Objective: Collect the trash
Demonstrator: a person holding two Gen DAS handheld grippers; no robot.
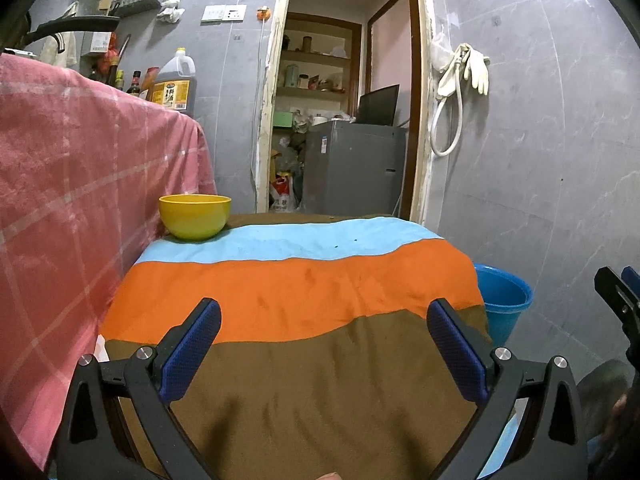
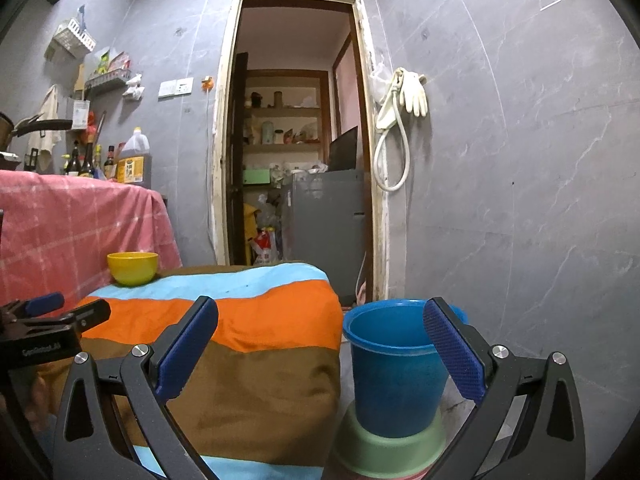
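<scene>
A blue bucket [image 2: 394, 364] stands on a green base [image 2: 390, 454] on the floor, right of a low table under a striped cloth [image 1: 296, 292]. My left gripper [image 1: 324, 320] hovers open above the brown stripe of that cloth, nothing between its blue pads [image 1: 188, 350]. The bucket [image 1: 504, 300] peeks out past the table's right edge in the left wrist view. My right gripper [image 2: 322, 320] is open too, straddling the table's right corner and the bucket, with its right pad in front of the bucket rim. No loose trash shows on the cloth [image 2: 248, 320]. The left gripper's body [image 2: 52, 328] appears at the left edge.
A yellow bowl [image 1: 195, 216] sits at the far left corner of the striped table. A taller surface under a pink checked cloth [image 1: 80, 176] rises on the left, with bottles and an oil jug [image 1: 176, 82] on it. A doorway [image 1: 340, 92] opens behind, a grey appliance [image 1: 356, 168] inside.
</scene>
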